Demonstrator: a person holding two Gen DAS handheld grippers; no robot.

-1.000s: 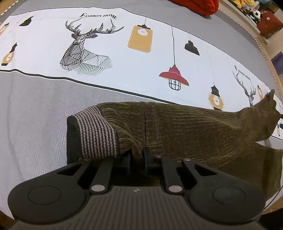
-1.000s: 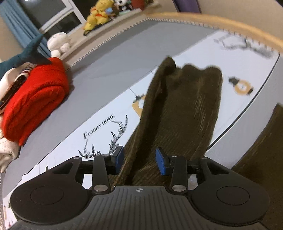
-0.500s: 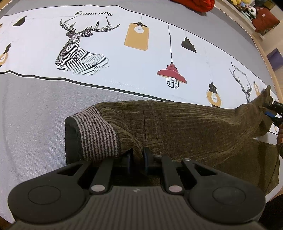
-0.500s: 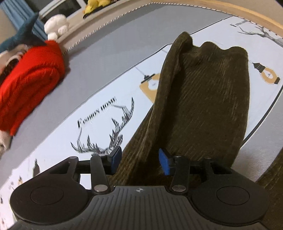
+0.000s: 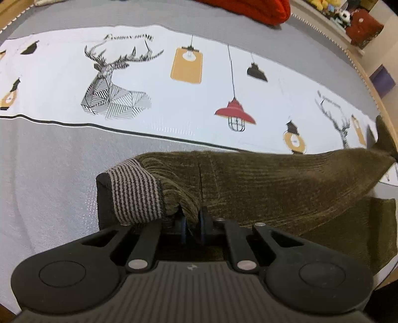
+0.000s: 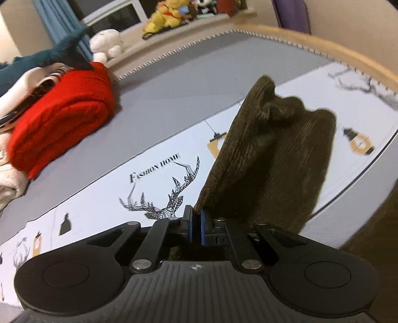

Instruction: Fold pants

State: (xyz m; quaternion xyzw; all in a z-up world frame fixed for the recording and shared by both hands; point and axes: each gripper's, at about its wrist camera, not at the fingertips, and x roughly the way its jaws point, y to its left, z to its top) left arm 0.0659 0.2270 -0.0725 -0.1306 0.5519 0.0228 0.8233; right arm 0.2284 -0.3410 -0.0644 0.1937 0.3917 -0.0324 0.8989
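Olive corduroy pants point(image 5: 273, 183) lie across the bed, with the striped waistband lining point(image 5: 136, 191) turned out at the left. My left gripper point(image 5: 192, 218) pinches a fold of the cloth just right of the waistband, its jaws closing tight on it. In the right wrist view one pant leg point(image 6: 273, 161) hangs up off the sheet. The jaws of my right gripper point(image 6: 196, 216) are closing on that leg's near left edge, blue pads pressed on the cloth. The other leg point(image 5: 360, 228) lies flat at the right.
The bed carries a white sheet point(image 5: 149, 74) printed with deer and lamps, over grey bedding point(image 5: 49, 174). A rolled red blanket point(image 6: 62, 116) and a blue shark plush point(image 6: 49, 57) lie at the far side. Plush toys point(image 6: 166, 15) sit on a ledge beyond the wooden bed edge point(image 6: 323, 42).
My right gripper's pads came together on the pant leg's edge, and the leg rose and bunched at its far end. The left gripper kept its place on the waist fold.
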